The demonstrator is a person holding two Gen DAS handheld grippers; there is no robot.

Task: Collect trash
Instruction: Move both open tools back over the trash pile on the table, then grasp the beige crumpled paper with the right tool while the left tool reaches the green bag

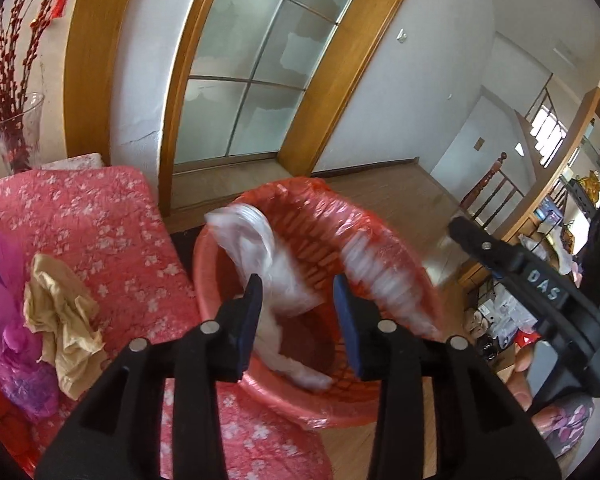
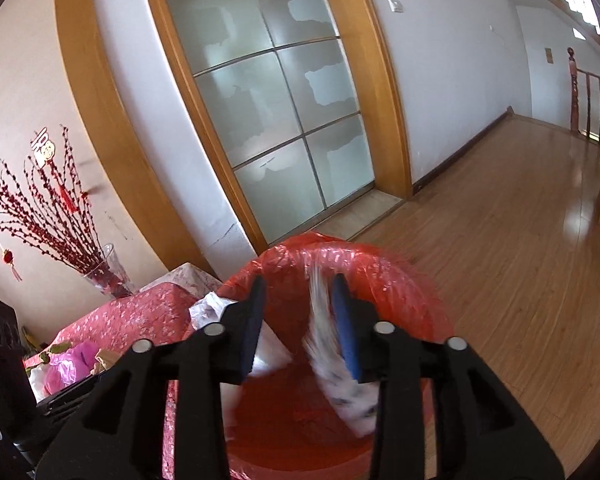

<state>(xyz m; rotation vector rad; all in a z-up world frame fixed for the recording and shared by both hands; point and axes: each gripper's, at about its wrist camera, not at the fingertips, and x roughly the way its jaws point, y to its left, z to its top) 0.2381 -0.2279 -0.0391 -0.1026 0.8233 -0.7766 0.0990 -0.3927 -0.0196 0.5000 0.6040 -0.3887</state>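
Note:
A red bin lined with a red plastic bag (image 1: 300, 208) stands on the floor beside the table; in the right wrist view (image 2: 380, 276) it fills the lower middle. My left gripper (image 1: 298, 320) is open above the bin, and a white plastic bag (image 1: 260, 256) hangs blurred between its jaws and the rim. My right gripper (image 2: 300, 320) is open over the bin, and a blurred white patterned piece of trash (image 2: 340, 380) drops beside its right finger. A crumpled tan paper (image 1: 60, 312) and a pink plastic bag (image 1: 4, 320) lie on the pink flowered tablecloth (image 1: 100, 216).
A glass vase of red branches (image 1: 16, 128) stands at the table's far corner. A frosted glass door (image 2: 268, 100) in a wooden frame is behind the bin. Wooden floor (image 2: 520, 240) stretches right toward a stair railing. The right gripper's body (image 1: 540, 280) reaches in from the right.

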